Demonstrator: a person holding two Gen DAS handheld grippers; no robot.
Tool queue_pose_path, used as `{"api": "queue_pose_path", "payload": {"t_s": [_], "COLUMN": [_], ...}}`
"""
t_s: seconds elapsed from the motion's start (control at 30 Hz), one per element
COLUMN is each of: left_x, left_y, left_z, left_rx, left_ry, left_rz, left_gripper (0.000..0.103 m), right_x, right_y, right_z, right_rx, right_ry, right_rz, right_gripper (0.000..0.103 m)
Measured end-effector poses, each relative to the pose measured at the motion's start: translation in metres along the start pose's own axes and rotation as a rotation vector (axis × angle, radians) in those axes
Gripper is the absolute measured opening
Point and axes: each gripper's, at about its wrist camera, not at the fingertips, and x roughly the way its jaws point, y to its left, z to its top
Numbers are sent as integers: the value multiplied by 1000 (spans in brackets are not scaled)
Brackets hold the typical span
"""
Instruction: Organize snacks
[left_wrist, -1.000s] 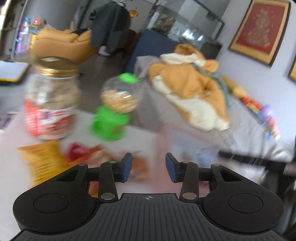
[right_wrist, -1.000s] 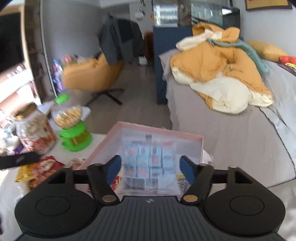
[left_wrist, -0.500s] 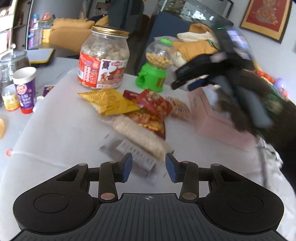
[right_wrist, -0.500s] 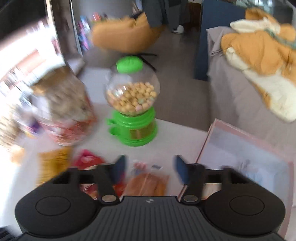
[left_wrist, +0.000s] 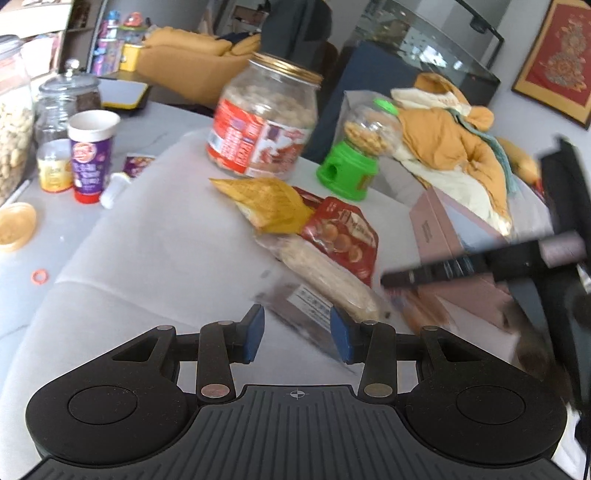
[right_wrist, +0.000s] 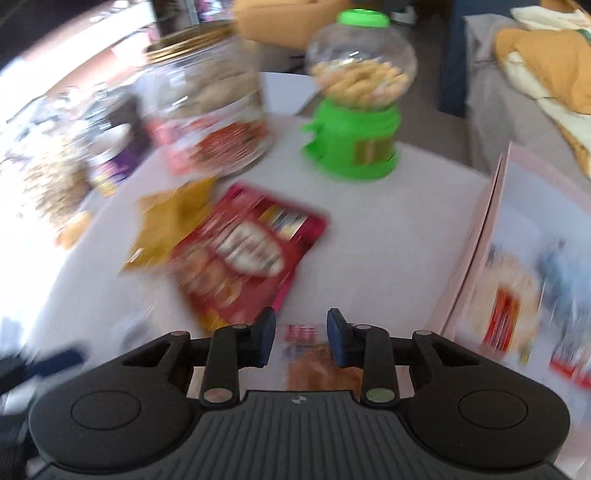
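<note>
Fingers first: we're holding the left gripper (left_wrist: 297, 334) with its blue pads spread apart and nothing between them, hovering low over the white table cover (left_wrist: 155, 251), right at the near end of a clear-wrapped pale snack roll (left_wrist: 325, 275) whose printed label end is sitting just ahead of the gap. The right gripper (right_wrist: 301, 341) is also gaping open, pinching nothing, and it's hanging over a small orange-brown packet (right_wrist: 321, 363) that's lying just beside the pink box (right_wrist: 476, 240); that whole view is smeared, so we're not reading any labels there. The snack pile is sitting mid-table: a yellow bag (left_wrist: 269, 201) overlapping a red cookie packet (left_wrist: 343, 236), which is resting on the roll. Behind them we're seeing the big gold-lidded jar (left_wrist: 262, 122) and the green candy dispenser (left_wrist: 354, 155) standing near the far edge of the table. For open room, the stretch of cover to the left of the pile is bare all the way to its folded left edge, where a purple cup (left_wrist: 92, 155) and glass jars are crowding the grey tabletop. On the right the pink box is hemming things in, its long wall running toward us.
</note>
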Motion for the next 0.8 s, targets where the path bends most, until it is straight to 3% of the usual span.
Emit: {"api": "queue_pose_path", "payload": {"t_s": [0.13,0.2,0.23,0.27,0.4,0.57,0.67,0.8], "left_x": [8,11,12,15,35,72,95,102], "left_y": [-20,-30,-34,-38,-49,-60,-60,-71], "left_z": [1,5,8,12,33,62,71,59], "left_rx": [45,79,96,107,120,174,187,278], "left_ry": [10,2,-2,-7,-41,-83,-53,-4], "left_rz": [-3,-3,-5,-7,20,68,121,82], "left_gripper": [44,44,44,44,44,44,44,44], "right_x": [-18,-25,-29,-30,-42,-48,-51,-55], "right_y": [8,3,-1,-6,-27,-51,-53,-61], "right_z": [-43,-56,-63,-70,-96,-124,-138,-151], "right_rx": [-36,-45,-44,-40,-28,39,19,44], "right_ry": [-56,-92,-109,-128,-171,-198,-227,-268], "right_rz": [16,-20,-41,-57,-104,-78,-125,-120], "right_gripper": [32,45,62,69,76,78,88,93]}}
